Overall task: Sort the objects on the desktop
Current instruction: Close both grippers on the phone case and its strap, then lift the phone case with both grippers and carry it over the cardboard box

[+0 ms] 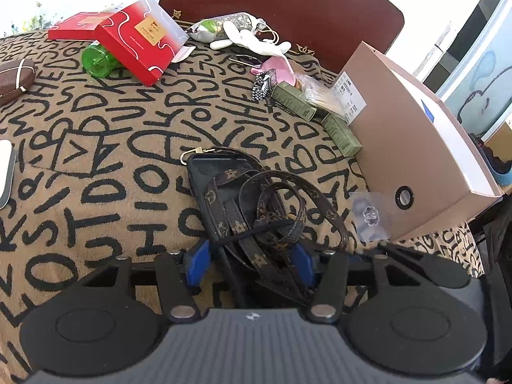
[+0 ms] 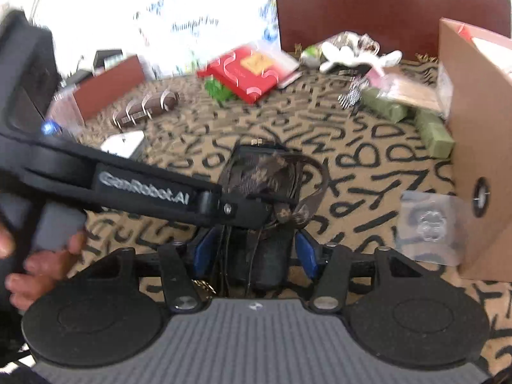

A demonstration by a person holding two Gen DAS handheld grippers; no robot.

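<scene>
A black phone case (image 1: 217, 179) with a brown monogram strap (image 1: 272, 201) coiled on it lies on the letter-patterned cloth. My left gripper (image 1: 251, 257) sits right over its near end, blue pads (image 1: 198, 265) wide apart on either side of the strap, not closed. In the right wrist view the same case and strap (image 2: 265, 172) lie ahead. My right gripper (image 2: 256, 254) is open around the near end of the case. The left gripper's black body (image 2: 144, 185) crosses that view from the left, held by a hand (image 2: 38, 265).
An open cardboard box (image 1: 409, 147) stands at right, a clear packet (image 1: 371, 216) beside it. Green boxes (image 1: 340, 134), a red box (image 1: 144, 41), a green bottle (image 1: 96, 59), a brown case (image 1: 14, 78) and white gloves (image 1: 252, 40) lie farther back.
</scene>
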